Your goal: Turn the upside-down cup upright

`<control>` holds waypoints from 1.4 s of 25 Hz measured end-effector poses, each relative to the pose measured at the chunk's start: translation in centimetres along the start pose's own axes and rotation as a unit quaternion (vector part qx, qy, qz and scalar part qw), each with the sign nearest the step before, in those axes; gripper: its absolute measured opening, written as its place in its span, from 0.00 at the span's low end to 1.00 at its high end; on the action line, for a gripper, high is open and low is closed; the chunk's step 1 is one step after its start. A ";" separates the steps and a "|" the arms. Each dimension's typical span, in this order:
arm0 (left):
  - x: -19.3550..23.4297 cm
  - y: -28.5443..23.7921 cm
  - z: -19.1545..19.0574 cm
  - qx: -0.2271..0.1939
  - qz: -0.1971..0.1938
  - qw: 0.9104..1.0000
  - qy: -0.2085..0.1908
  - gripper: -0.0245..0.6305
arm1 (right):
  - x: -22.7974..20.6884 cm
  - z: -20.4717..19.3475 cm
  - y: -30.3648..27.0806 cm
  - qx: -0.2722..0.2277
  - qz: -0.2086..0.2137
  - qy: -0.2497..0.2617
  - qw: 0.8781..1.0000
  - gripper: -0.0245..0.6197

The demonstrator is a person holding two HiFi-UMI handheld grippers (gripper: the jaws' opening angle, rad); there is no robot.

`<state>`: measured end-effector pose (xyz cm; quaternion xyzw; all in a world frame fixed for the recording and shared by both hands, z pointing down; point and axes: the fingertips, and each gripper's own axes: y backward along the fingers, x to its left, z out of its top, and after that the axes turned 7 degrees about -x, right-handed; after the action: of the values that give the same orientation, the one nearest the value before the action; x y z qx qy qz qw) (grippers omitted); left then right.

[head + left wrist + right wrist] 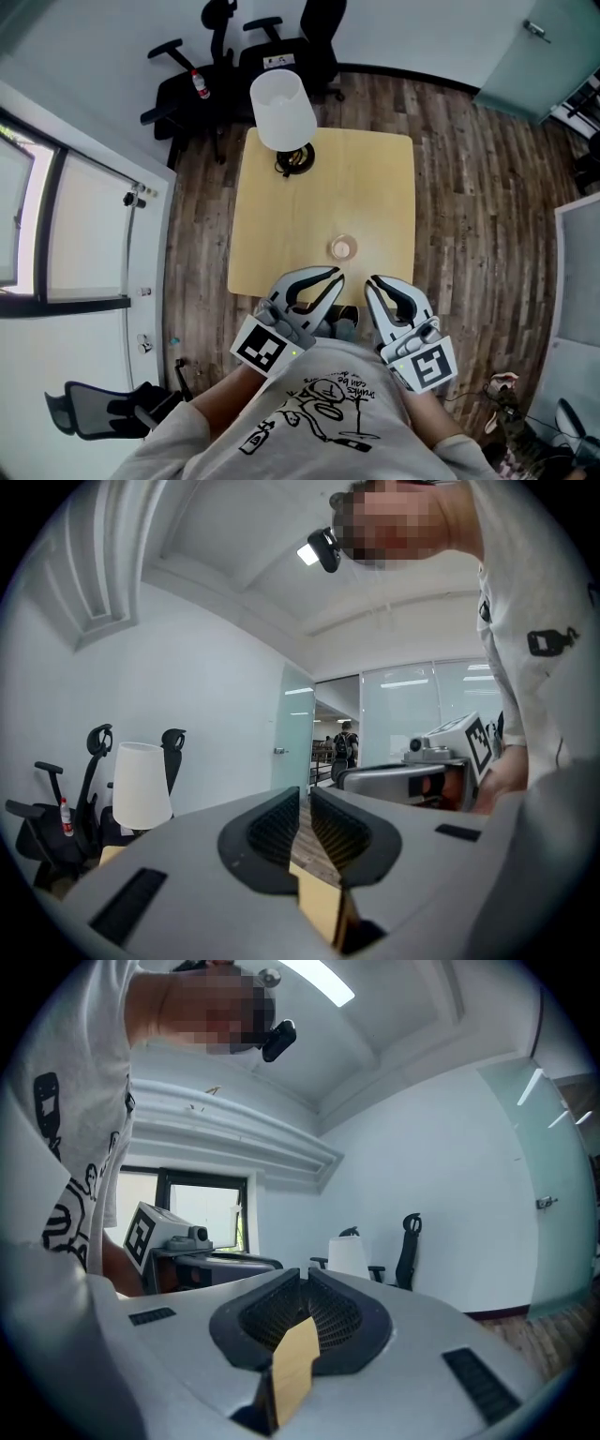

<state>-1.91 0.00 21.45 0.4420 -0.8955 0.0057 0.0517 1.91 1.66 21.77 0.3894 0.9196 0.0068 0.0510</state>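
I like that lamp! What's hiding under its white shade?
A dark round base sits on the table. The shade covers whatever holds it up, so that part can't be seen.

**A small pale cup on the table**

The cup (343,248) is small, round and whitish with a faint peach tint. Seen from almost straight above, it shows as a ring with a lighter disc inside it. It stands alone on the light wooden table (375,187), on the near half of the top, a little right of the table's middle line and closer to the near edge than to the far one. It sits squarely on the tabletop, not on its side. It is too small to tell whether its mouth or its base faces up.
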 end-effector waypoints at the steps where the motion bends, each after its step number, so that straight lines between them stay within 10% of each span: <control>1: 0.3 -0.2 -0.8 0.009 -0.002 1.000 -0.008 0.09 | -0.4 -0.7 0.0 0.005 0.004 0.000 1.000 0.08; 13: 3.1 -3.0 -15.6 0.195 -0.070 0.970 -0.130 0.16 | -5.6 -12.1 -0.5 0.057 0.010 -0.007 0.998 0.08; 23: 3.8 -3.2 -27.3 0.374 -0.146 0.892 -0.209 0.17 | -6.5 -23.0 0.0 0.111 0.019 -0.014 0.994 0.08; 35: 4.0 -4.2 -33.7 0.457 -0.195 0.811 -0.308 0.21 | -6.5 -28.5 0.7 0.124 0.002 -0.022 0.992 0.08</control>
<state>1.97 -3.79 55.20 0.5583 -0.6535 0.2678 -0.4354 4.04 -1.75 50.72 0.3944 0.9113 -0.1161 0.0226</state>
